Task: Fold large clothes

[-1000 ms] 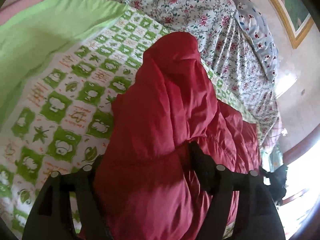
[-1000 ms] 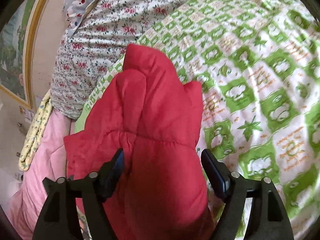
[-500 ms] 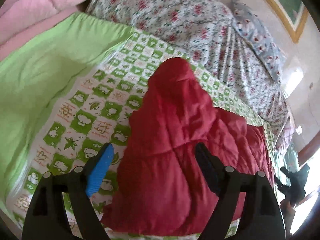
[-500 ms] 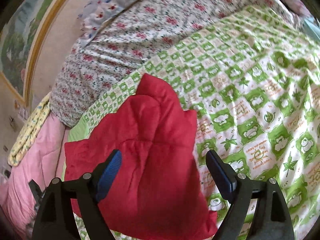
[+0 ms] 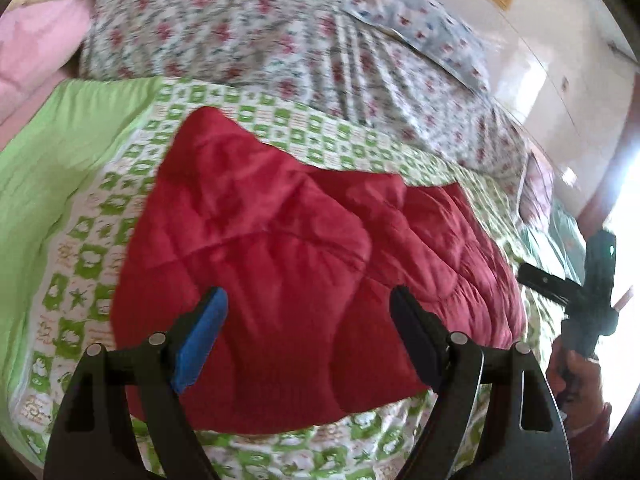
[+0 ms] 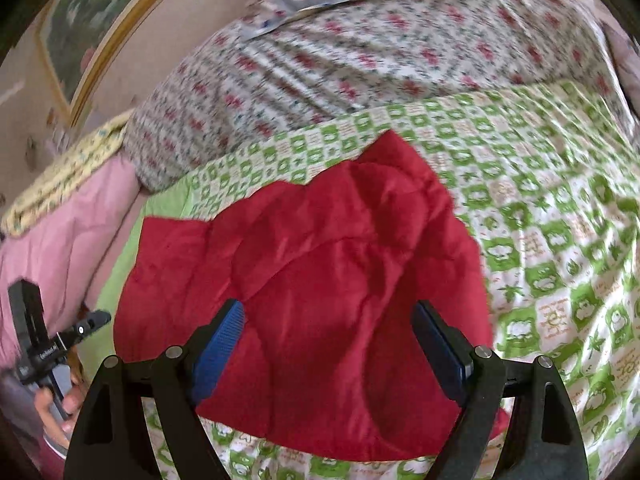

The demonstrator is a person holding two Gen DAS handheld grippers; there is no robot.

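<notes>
Now your left gripper [image 5: 308,316] gapes wide, your right gripper [image 6: 328,332] likewise, both empty above the red quilted jacket [image 5: 304,248] bunched on the green patterned sheet [image 6: 540,216].

Home bedroom — bed under green-and-white patterned sheet [image 6: 540,208], floral quilt [image 5: 256,36], pillow [image 5: 420,28], pink blanket [image 6: 52,256] — framed picture [image 6: 100,28] on wall.

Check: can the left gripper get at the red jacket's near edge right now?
Probably yes. The left gripper is open above the red jacket, which lies free on the green-patterned bedspread; nothing blocks the near edge.
</notes>
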